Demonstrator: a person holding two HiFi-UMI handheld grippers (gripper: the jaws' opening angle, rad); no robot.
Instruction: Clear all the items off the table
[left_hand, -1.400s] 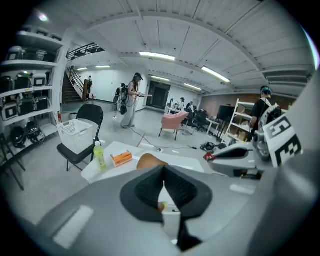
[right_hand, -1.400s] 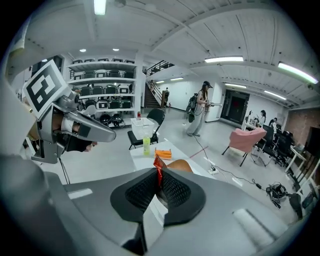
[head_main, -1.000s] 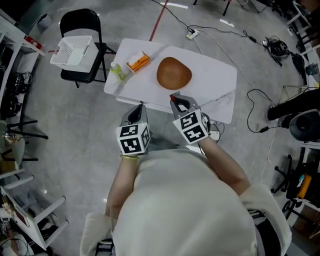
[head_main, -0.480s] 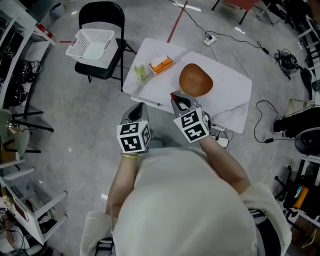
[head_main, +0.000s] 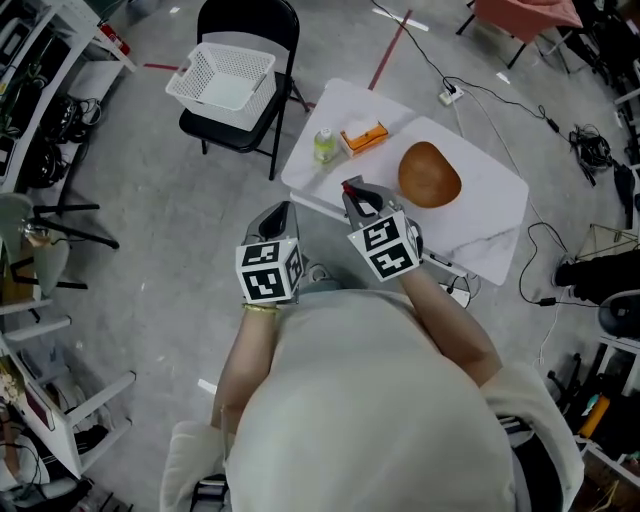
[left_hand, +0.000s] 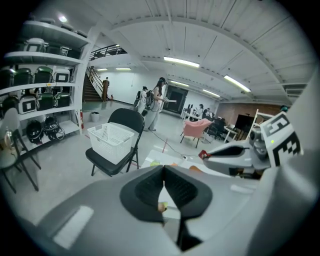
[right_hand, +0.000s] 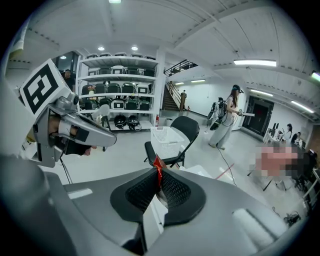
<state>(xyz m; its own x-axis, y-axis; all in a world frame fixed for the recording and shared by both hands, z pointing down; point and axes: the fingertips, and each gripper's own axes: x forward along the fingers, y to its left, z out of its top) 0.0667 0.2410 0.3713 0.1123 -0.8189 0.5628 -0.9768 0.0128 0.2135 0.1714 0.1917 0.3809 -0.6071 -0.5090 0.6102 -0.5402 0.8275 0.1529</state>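
We keep the right gripper (head_main: 352, 188) clamped firmly on the small red piece (right_hand: 158, 167) and likely carry it level to the white basket (head_main: 222, 77) on the chair (head_main: 240, 20). The left gripper (head_main: 283, 210) is closed and empty. The table (head_main: 500, 230) holds one green bottle (head_main: 323, 145), one orange box (head_main: 363, 137) and one wooden bowl (head_main: 429, 175).
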